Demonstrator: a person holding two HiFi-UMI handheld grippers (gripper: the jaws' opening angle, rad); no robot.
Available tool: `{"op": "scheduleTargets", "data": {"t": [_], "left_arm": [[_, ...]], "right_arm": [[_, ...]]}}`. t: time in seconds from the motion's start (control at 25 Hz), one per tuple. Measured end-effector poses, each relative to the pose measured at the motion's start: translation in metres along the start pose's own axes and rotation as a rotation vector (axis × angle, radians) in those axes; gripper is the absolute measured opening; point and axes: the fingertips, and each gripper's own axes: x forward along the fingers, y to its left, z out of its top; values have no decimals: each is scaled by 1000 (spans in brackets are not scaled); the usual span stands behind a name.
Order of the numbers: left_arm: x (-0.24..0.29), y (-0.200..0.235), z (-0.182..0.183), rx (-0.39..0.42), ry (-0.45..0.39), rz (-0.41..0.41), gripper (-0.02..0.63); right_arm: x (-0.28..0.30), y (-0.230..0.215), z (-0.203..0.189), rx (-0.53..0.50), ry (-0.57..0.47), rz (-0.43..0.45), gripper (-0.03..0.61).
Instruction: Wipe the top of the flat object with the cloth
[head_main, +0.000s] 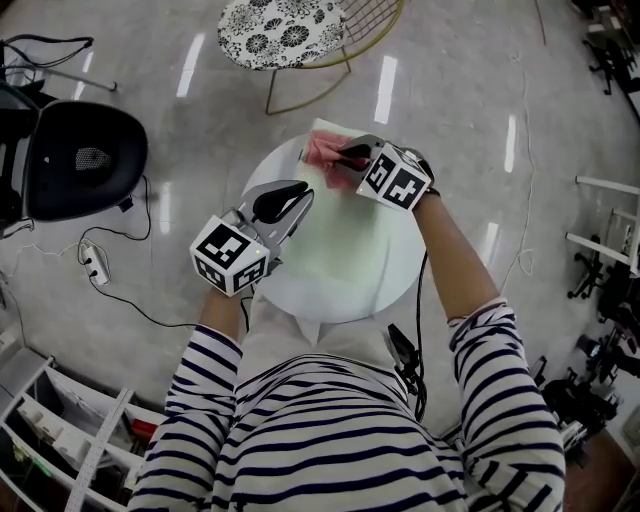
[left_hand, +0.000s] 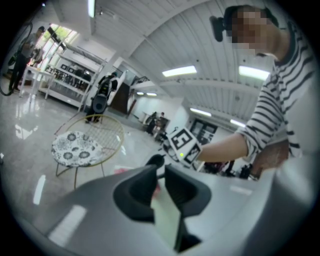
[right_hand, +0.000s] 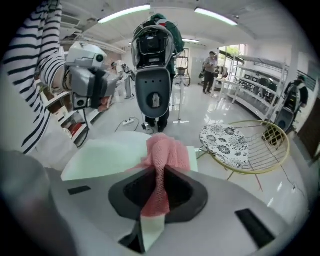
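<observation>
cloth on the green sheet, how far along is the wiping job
Done: the right gripper is clamped on the pink cloth, and the left gripper grips the edge of the green sheet. In hand: the cloth sits bunched at the sheet's far corner. Left: seemingly nearly all of the wiping, since the rest of the top, toward the near side, has no cloth on it.

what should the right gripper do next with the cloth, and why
Probably drag the pink cloth across the pale green flat object toward the person: the right gripper is shut on the cloth at the object's far edge, and the left gripper clamps its side edge, steadying it.
</observation>
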Motion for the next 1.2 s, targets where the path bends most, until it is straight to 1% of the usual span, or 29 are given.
{"op": "scheduleTargets", "data": {"t": [0.08, 0.16, 0.28, 0.4, 0.56, 0.88, 1.12, 1.2], "left_arm": [[-1, 1, 1, -1, 0, 7, 38], [-2, 2, 1, -2, -1, 15, 38], [-5, 4, 1, -2, -2, 22, 38], [-4, 3, 1, -2, 0, 24, 38], [-8, 1, 0, -2, 0, 36, 38], [-15, 3, -8, 22, 22, 57, 38], [-15, 4, -13, 25, 35, 68, 38], [-15, 4, -15, 27, 41, 69, 38]], "right_arm": [[0, -20, 4, 74, -14, -58, 51], [4, -33, 4, 130, 0, -91, 51], [11, -34, 4, 153, 26, -113, 51], [9, -26, 6, 141, 25, -117, 51], [9, 1, 6, 111, 28, -104, 51], [14, 61, 4, 94, 28, -70, 51], [21, 111, 1, 84, 30, -17, 51], [23, 129, 2, 97, 25, 5, 51]]}}
